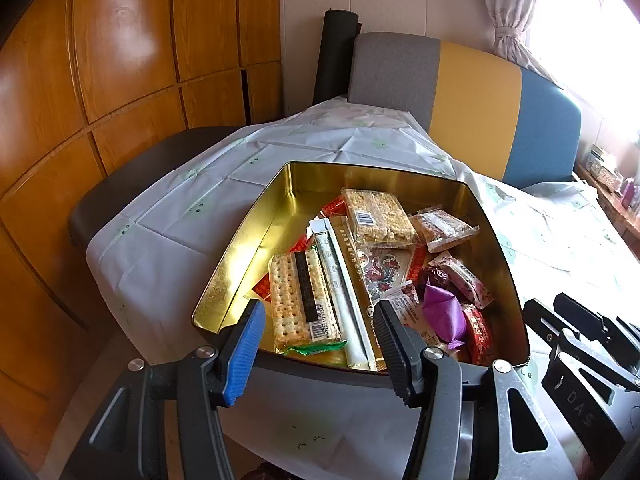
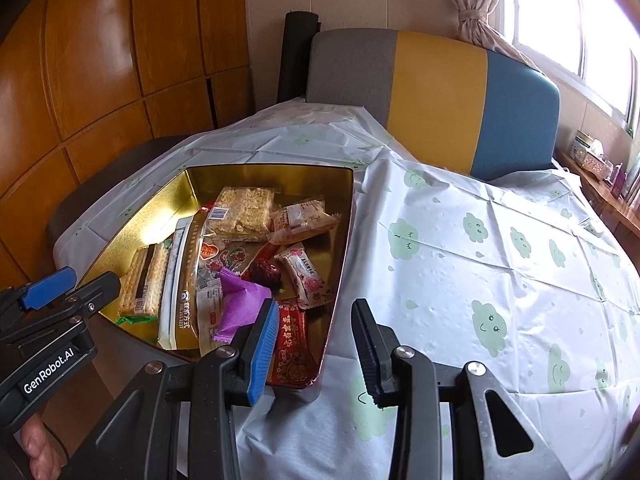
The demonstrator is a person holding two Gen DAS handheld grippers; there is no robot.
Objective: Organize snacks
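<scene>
Both tools are seen spread apart with nothing between the fingers: the left tool (image 1: 320, 320) is held over the near rim of the gold tin (image 1: 248, 248), and the right tool (image 2: 314, 320) hangs just beside the tin's near right corner, over the counter (image 2: 500, 260).

1 open tin is counted, and the snacks are all seen inside it. Among them, 1 cracker pack (image 1: 298, 300) lies toward the tin's left side, 2 long stick sachets (image 1: 344, 280) lie just right of it, 1 rice crisp bar (image 1: 376, 216) lies toward the far wall, 1 purple-wrapped candy (image 1: 442, 312) lies near the tin's near right corner, and 1 red packet (image 2: 290, 344) lies against the near wall. Several more small wrapped sweets are piled to the right in the tin; their exact number cannot be told.

The tin's left half is shown partly bare. It sits near the counter's left near edge, and to the tin's right a wide stretch of cloud-print cloth (image 2: 440, 208) is seen. 1 tri-colour chair back (image 2: 436, 96) stands beyond the tin's far side.

The cracker pack lies directly ahead between the left tool's fingers, and the purple candy sits just left of the right tool's blue-padded finger.
</scene>
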